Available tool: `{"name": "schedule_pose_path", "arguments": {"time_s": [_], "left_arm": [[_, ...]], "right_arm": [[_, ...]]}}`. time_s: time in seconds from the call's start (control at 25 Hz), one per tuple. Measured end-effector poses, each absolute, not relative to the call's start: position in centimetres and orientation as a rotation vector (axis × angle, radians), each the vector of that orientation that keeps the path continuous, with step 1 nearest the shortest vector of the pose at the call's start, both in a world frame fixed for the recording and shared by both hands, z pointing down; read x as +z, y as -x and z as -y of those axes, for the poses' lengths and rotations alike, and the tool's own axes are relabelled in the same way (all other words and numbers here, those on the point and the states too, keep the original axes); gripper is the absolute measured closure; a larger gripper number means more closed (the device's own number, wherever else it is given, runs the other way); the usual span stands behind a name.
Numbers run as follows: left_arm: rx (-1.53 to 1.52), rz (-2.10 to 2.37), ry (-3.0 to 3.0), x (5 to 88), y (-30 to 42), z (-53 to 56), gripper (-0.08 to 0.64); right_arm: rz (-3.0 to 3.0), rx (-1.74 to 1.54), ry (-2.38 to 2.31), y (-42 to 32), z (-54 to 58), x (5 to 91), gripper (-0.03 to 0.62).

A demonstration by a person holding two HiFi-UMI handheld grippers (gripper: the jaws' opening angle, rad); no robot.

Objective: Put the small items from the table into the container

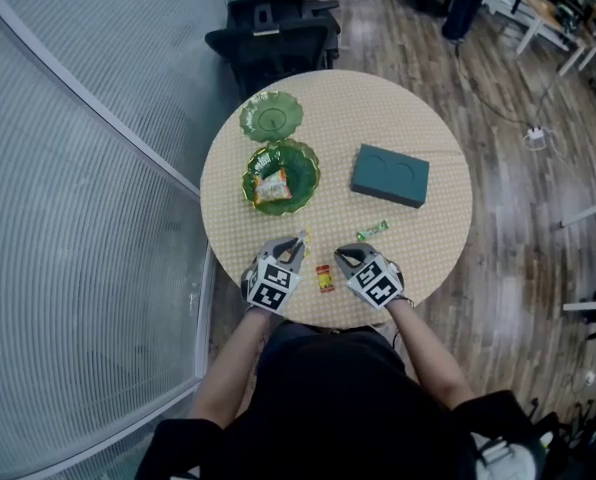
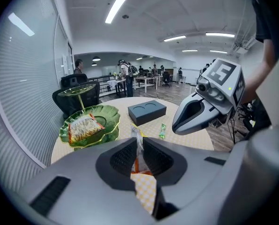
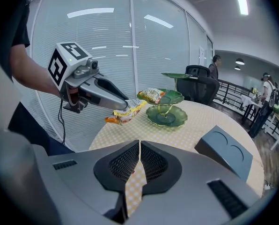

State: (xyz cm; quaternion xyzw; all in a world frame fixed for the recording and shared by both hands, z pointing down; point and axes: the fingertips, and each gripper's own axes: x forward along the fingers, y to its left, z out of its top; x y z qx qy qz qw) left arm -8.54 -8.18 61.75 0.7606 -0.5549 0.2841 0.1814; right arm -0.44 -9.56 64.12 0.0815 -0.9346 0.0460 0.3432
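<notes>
My left gripper [image 1: 296, 242] is shut on a small orange-and-yellow snack packet [image 2: 138, 136], held clear of the checkered table [image 1: 418, 118]. From the right gripper view, the packet [image 3: 123, 114] hangs from the left gripper's tips. My right gripper [image 1: 344, 255] is shut with nothing in it [image 3: 139, 159]. A small red-and-yellow packet [image 1: 324, 278] lies on the table between the two grippers. A green candy wrapper [image 1: 372, 230] lies just beyond the right gripper. The green leaf-shaped dish [image 1: 305, 166] beyond the left gripper holds a larger snack packet [image 1: 272, 185].
A second green dish [image 1: 271, 116] sits behind the first one. A dark teal box [image 1: 390, 175] with two round recesses rests at the right middle of the table. A black office chair [image 1: 278, 33] stands behind the table; a glass wall runs along the left.
</notes>
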Motion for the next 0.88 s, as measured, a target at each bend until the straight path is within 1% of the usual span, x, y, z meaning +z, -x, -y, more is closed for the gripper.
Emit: {"name": "schedule_pose_path", "arguments": {"time_s": [0.6, 0.88], "left_arm": [[0.7, 1.577, -2.267, 57.4, 15.7, 11.3, 0.517], [0.718, 1.503, -2.365, 56.0, 16.3, 12.9, 0.517]], "right_arm": [[2.381, 0.128, -0.301, 6.3, 9.7, 63.5, 0.563], [2.367, 0.179, -0.382, 7.7, 9.3, 64.4, 0.563]]}}
